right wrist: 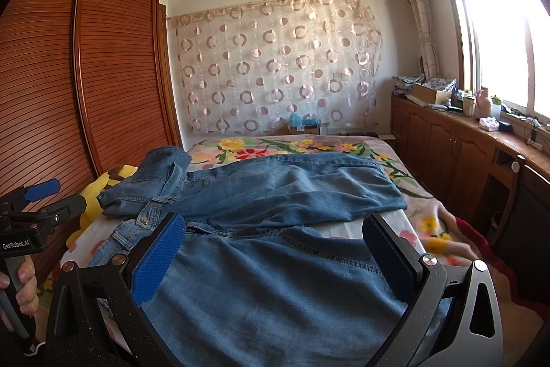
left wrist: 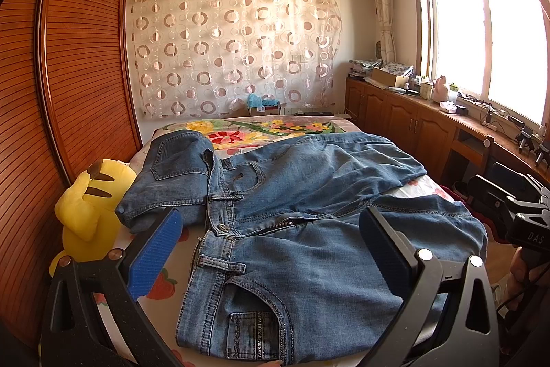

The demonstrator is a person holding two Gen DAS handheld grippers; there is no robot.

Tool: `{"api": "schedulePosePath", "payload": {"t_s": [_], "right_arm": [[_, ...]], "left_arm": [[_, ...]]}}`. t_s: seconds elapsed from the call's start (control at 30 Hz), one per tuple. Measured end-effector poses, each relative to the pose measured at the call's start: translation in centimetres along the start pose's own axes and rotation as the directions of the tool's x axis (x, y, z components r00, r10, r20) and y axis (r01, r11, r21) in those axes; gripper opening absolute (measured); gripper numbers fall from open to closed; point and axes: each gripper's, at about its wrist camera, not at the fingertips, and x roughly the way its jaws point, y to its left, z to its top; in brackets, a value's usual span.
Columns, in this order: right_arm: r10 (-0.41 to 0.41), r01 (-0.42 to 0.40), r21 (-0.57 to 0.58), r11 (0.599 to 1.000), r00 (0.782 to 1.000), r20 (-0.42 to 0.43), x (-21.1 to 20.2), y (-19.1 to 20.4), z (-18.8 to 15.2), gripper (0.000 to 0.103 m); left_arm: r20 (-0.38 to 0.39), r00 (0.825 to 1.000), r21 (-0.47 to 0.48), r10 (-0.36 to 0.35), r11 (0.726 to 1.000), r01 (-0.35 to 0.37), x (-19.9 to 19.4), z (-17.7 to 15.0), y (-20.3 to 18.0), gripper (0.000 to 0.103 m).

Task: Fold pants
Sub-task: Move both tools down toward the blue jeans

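Blue denim pants (left wrist: 292,229) lie spread across the bed, waistband to the left, legs running right; one leg (left wrist: 343,167) lies folded over toward the far side. In the right wrist view the same pants (right wrist: 275,263) fill the foreground. My left gripper (left wrist: 271,229) hovers open above the waistband and fly, blue pads wide apart, nothing between them. My right gripper (right wrist: 275,239) hangs open over the near leg and holds nothing. The left gripper (right wrist: 37,195) also shows at the left edge of the right wrist view, held by a hand (right wrist: 20,284).
The bed carries a floral sheet (left wrist: 275,129). A yellow plush toy (left wrist: 92,205) sits at the bed's left edge against a wooden slatted wardrobe (left wrist: 68,57). Low wooden cabinets (left wrist: 412,122) with clutter run under the window on the right. A patterned curtain (left wrist: 233,47) hangs behind.
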Motion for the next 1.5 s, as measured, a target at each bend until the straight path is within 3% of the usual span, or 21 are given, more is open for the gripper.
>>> {"api": "schedulePosePath", "payload": {"t_s": [0.93, 1.37, 1.5], "right_arm": [[-0.022, 0.021, -0.011, 1.0, 0.99, -0.137, 2.7, -2.1, -1.2, 0.103], [-0.025, 0.016, -0.037, 0.999, 0.963, -0.27, 3.9, -2.7, -2.1, 0.103], [-0.025, 0.014, -0.039, 0.999, 0.951, -0.309, 3.7, -2.9, -2.0, 0.103]], "left_arm": [[-0.151, 0.988, -0.026, 0.017, 0.999, -0.021, 4.7, -4.4, 3.7, 0.103], [-0.248, 0.969, -0.065, 0.002, 0.998, -0.018, 6.2, -8.7, 7.9, 0.103], [-0.275, 0.961, -0.09, -0.019, 0.996, -0.006, 6.1, -10.0, 9.1, 0.097]]}}
